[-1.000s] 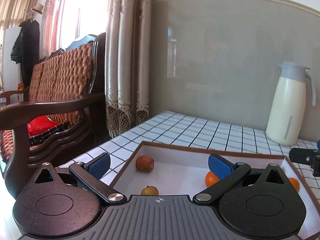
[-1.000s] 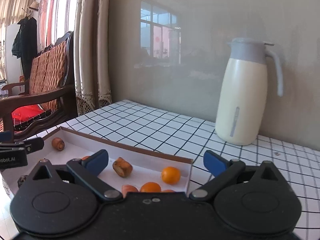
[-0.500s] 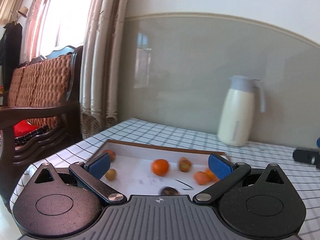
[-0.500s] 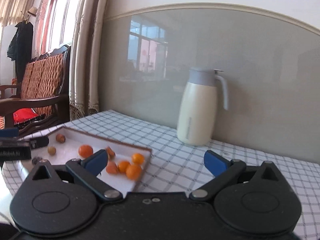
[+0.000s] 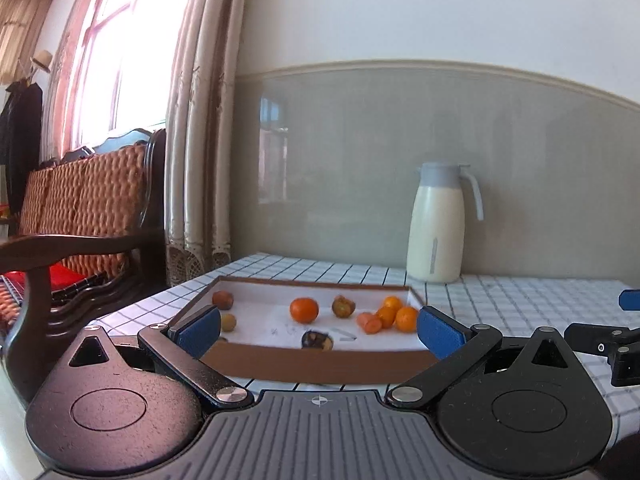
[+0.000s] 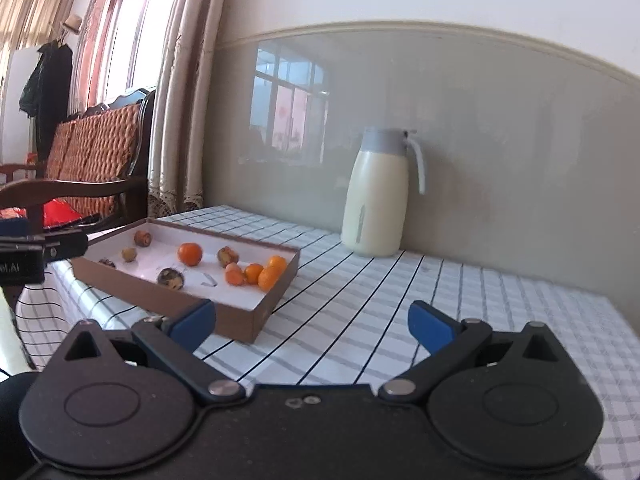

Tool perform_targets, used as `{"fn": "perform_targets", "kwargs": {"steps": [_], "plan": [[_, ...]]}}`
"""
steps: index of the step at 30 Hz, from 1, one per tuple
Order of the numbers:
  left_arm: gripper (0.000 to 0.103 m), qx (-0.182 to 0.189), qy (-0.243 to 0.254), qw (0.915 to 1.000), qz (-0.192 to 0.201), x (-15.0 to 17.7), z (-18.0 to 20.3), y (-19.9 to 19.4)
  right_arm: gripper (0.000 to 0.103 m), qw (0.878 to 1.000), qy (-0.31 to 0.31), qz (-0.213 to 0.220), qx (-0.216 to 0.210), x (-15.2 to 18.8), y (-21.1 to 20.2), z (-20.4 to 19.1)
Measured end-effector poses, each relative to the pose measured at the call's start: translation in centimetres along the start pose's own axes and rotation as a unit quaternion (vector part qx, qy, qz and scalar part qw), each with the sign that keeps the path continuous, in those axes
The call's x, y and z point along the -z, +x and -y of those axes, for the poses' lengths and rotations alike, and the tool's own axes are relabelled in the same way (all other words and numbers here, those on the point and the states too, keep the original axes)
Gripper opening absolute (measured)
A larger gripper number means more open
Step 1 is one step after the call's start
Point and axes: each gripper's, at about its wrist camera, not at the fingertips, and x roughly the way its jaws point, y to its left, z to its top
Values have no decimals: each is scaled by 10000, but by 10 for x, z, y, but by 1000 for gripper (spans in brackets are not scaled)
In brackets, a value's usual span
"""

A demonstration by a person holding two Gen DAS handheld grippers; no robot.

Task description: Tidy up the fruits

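A shallow brown box (image 5: pixel 320 364) with a white floor lies on the checked tablecloth. Inside are a single orange (image 5: pixel 304 310), a cluster of small oranges (image 5: pixel 386 316), two brown fruits (image 5: pixel 223 300), a small yellowish one (image 5: pixel 228 322) and a dark fruit (image 5: pixel 316 340). My left gripper (image 5: pixel 319 334) hangs open just short of the box's near wall, holding nothing. The right wrist view shows the box (image 6: pixel 160 292) to the left with the orange (image 6: pixel 190 254) and the cluster (image 6: pixel 256 274). My right gripper (image 6: pixel 313 326) is open and empty over the cloth, right of the box.
A cream jug with a grey lid (image 5: pixel 436 232) (image 6: pixel 376 200) stands against the back wall. A wooden sofa with a woven back (image 5: pixel 80 208) and curtains (image 5: pixel 200 120) lie off the table's left edge. Checked cloth (image 6: pixel 440 300) stretches right of the box.
Both grippers have drawn back and away from the box, so the whole box and its fruit now show from farther off. Both stay open and empty.
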Motion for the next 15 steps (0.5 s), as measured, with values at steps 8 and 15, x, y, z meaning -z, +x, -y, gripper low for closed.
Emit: {"fn": "perform_targets", "kwargs": {"steps": [8,15], "plan": [[103,79,-287,9994,-172,10,-11,9,97,9999,112,29,93,4,1,-2],[103,106,-159,9997,-119,13,-6,6,97,9995,273,-10,149,6,-1,6]]}}
